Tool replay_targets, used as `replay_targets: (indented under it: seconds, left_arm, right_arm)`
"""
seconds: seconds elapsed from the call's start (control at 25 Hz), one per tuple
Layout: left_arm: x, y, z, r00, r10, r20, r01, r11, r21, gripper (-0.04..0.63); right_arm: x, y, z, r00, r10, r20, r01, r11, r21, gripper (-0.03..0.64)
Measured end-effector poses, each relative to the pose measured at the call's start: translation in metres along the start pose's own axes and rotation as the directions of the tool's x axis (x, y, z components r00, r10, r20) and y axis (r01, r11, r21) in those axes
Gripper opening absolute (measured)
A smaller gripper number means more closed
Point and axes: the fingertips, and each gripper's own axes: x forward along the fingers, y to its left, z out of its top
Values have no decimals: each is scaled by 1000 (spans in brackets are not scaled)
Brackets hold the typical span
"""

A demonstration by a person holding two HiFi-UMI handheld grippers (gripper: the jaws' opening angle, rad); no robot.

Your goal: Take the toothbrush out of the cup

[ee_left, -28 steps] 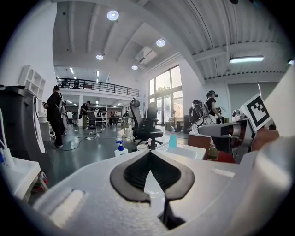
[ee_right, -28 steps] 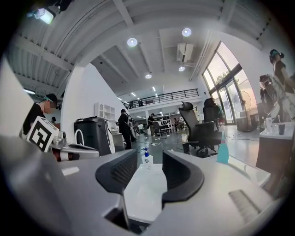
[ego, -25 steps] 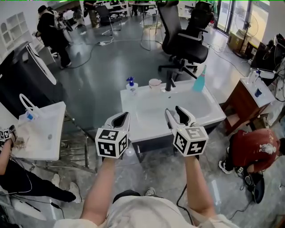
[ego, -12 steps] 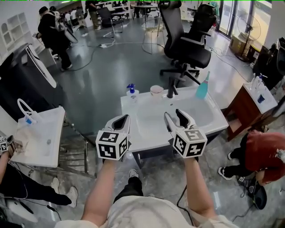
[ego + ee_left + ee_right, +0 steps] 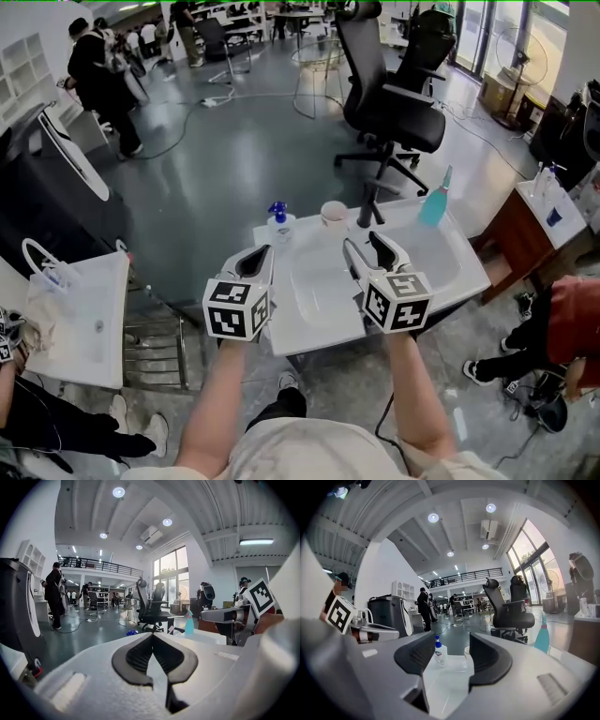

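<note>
As the cup (image 5: 333, 214) waits across the table (image 5: 319, 314), empty right tongs (image 5: 363, 245), just spread wider, are aimed there; left tongs (image 5: 257, 255) are pressed together.

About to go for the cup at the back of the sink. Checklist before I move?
1. Right gripper open, jaws have just been opening, nothing between them: ok.
2. Left gripper shut, empty: ok.
3. Cup upright at the back edge of the sink: ok.
4. Toothbrush in cup: cannot tell, too small.
5. Pump bottle and faucet leave the cup free: ok.
6. Grippers at cup: not ok, both short of it.
</note>
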Motion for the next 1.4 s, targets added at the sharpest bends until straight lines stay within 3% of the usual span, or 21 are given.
replay_targets:
  seconds: [0.64, 1.04, 1.4]
  left_arm:
    - [99, 103, 35, 996, -86, 11, 86, 996, -11, 3]
    - [135, 105, 37, 990, -139, 5, 139, 990, -12, 3]
    - [148, 86, 43, 994, -113, 8, 113, 994, 0, 3]
  right_arm:
    - [127, -12, 29, 996, -83, -16, 82, 996, -21, 233]
    - [141, -36, 27, 990, -135, -28, 134, 990, -30, 233]
    - [138, -59, 22, 994, -98, -38, 97, 995, -31, 232]
